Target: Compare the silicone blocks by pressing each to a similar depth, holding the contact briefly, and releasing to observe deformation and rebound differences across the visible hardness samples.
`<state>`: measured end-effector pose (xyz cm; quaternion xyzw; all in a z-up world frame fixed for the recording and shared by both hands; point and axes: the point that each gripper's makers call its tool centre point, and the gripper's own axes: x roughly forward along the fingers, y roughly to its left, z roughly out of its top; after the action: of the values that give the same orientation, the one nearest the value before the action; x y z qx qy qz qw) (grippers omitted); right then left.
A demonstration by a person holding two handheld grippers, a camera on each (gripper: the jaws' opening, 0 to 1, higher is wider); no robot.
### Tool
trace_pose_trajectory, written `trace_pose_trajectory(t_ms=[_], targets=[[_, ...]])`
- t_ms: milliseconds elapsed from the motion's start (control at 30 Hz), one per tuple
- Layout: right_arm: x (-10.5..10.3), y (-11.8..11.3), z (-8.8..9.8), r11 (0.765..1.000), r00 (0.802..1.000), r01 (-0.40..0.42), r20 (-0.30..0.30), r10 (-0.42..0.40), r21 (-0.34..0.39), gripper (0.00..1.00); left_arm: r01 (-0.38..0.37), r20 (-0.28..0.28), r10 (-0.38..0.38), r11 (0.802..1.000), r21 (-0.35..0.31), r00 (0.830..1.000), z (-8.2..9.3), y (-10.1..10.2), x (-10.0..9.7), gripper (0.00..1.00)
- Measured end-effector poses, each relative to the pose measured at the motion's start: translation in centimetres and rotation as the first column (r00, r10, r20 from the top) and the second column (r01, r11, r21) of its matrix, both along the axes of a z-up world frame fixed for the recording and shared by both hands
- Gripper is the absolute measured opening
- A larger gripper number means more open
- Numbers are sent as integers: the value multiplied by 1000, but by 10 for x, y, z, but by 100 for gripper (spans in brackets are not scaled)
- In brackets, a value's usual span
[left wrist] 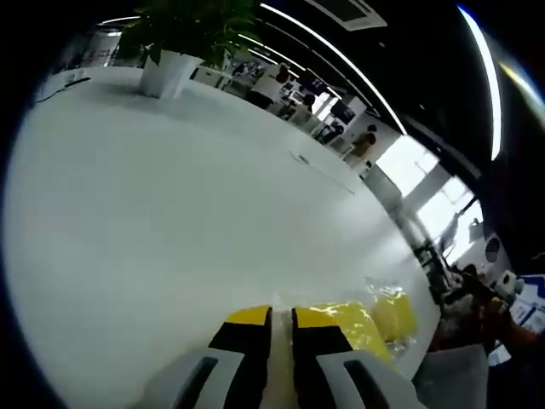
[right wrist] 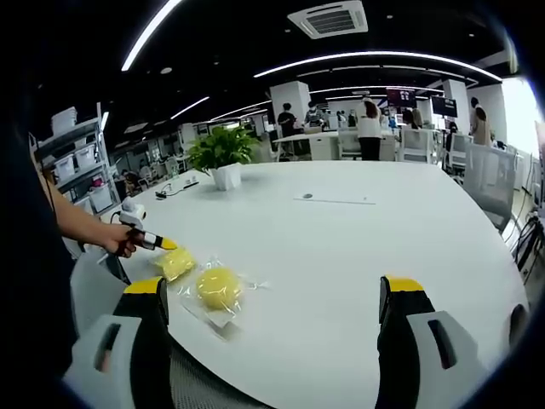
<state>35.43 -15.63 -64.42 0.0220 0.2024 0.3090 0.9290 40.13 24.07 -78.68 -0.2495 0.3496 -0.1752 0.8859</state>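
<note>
Two yellow silicone blocks lay near the tabletop's [right wrist: 341, 256] front-left edge: the nearer block [right wrist: 219, 287], rounded and sealed in a clear bag, and the farther block [right wrist: 175, 263] just beside it. The left gripper [right wrist: 162, 243], in the person's hand [right wrist: 119, 239], had its yellow tips at or on the farther block; its jaws stood nearly closed, gripping nothing, with yellow silicone just beyond them in its own view [left wrist: 281, 324]. The right gripper [right wrist: 272, 302] hung wide open and empty, above the tabletop beside the nearer block. To press well, the left gripper should probably come down squarely on the block's middle, hold briefly, then lift straight off, so depth matches from sample to sample; the slippery bag could let a block skid. A potted plant [right wrist: 223, 158] and a thin strip [right wrist: 334, 200] lay well apart, hindering nothing; people stood at desks behind.
</note>
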Motion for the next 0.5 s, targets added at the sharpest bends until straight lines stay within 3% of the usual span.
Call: trace_pose_trajectory(t_ms=[100, 267, 500], targets=[[-2, -3, 0, 1000, 1000, 5, 0, -5, -3, 97, 2, 41, -2, 1000, -9, 999, 8, 0, 0, 25], [-3, -7, 1, 1000, 1000, 11, -2, -11, -3, 97, 4, 107, -10, 998, 58, 994, 20, 8, 3, 44], [0, -4, 4, 1000, 1000, 6, 9, -6, -2, 97, 8, 212, -31, 994, 112, 977, 48, 18, 4, 81]])
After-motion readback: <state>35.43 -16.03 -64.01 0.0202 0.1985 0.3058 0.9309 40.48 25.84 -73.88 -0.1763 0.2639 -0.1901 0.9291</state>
